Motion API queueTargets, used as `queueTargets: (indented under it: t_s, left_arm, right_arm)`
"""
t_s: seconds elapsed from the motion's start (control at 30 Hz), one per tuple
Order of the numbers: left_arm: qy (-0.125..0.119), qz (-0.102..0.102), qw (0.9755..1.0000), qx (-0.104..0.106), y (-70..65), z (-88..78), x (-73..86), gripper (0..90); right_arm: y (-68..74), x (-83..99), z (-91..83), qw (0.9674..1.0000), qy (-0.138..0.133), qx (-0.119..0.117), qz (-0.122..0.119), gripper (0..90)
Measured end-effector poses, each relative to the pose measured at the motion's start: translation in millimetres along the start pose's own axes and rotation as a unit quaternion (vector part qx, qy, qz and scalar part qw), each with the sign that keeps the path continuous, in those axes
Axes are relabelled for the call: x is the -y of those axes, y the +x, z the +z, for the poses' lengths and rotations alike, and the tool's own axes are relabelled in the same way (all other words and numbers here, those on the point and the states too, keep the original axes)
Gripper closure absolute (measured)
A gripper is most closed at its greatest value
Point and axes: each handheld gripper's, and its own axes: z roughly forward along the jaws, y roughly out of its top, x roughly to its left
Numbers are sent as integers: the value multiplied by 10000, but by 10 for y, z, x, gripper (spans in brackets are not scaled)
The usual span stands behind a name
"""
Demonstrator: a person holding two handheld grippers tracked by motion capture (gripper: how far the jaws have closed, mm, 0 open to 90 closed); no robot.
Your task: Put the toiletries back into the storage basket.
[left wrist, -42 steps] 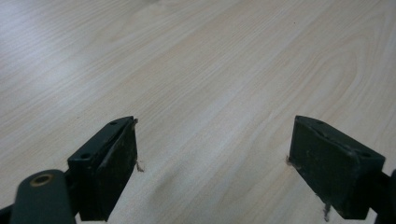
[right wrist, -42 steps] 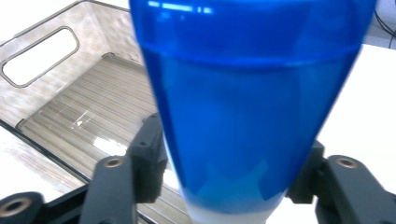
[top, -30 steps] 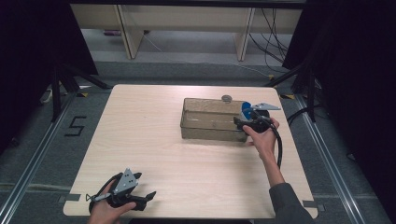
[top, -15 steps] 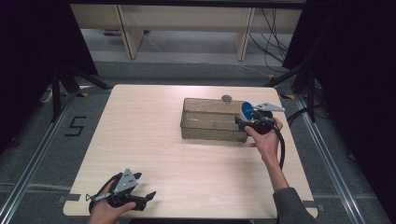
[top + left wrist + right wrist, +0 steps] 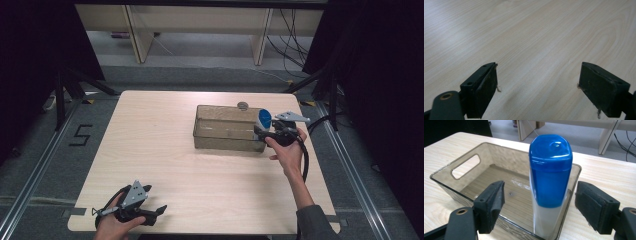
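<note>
Right gripper (image 5: 539, 207) at 3 o'clock of table (image 5: 150, 150), jaws apart around blue-capped bottle (image 5: 550, 177), upright inside smoky plastic bin (image 5: 461, 170). Left gripper (image 5: 537, 96) at 7 o'clock, jaws wide.

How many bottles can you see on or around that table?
1. A white plastic bottle with a blue cap leans against the near end of the clear brownish plastic bin, between the open jaws of the right tool. None visible elsewhere.
</note>
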Motion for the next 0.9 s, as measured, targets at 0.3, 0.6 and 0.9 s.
queueTargets:
  t_s: [0.3, 0.6, 0.9]
  left_arm:
    - [-2, 0, 10000, 0, -1, 1, 1, 150]
    - [-4, -6, 10000, 2, -3, 1, 4, 150]
    - [3, 90, 10000, 15, -5, -12, -1, 150]
  right_arm:
    - [44, 78, -68, 10000, -67, 18, 28, 249]
    - [76, 140, -146, 9997, -18, -48, 219, 245]
    - [-27, 192, -207, 9997, -185, -107, 82, 241]
